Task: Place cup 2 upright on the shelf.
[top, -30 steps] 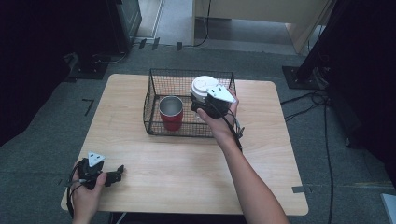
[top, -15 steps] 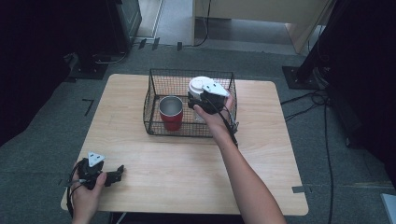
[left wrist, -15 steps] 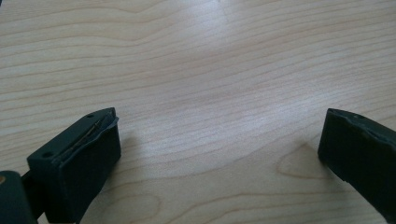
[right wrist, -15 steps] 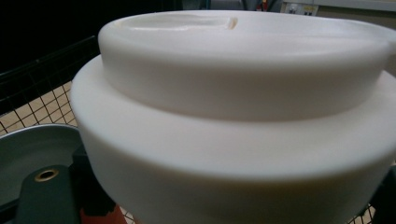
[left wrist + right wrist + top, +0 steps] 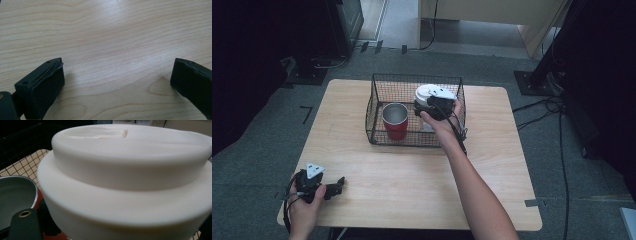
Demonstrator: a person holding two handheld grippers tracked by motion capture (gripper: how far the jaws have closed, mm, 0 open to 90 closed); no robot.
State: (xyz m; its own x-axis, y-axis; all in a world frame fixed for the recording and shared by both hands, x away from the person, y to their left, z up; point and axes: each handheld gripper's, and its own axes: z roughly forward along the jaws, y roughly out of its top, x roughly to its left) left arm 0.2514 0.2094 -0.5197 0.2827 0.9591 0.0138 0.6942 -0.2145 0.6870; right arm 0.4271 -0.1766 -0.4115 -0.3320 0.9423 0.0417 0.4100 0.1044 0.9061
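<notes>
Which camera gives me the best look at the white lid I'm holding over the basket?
The right gripper view: the white lid sits close up there, its stepped rim and top recess plain. The high view shows it small, partly behind the right gripper, above the wire basket beside the red cup. The left gripper view looks at bare tabletop.

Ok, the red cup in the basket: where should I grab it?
Take the red cup by its rim, from straight above: it stands upright with its open steel mouth up, and the wire basket walls block a sideways approach. The white lidded container crowds its right side.
</notes>
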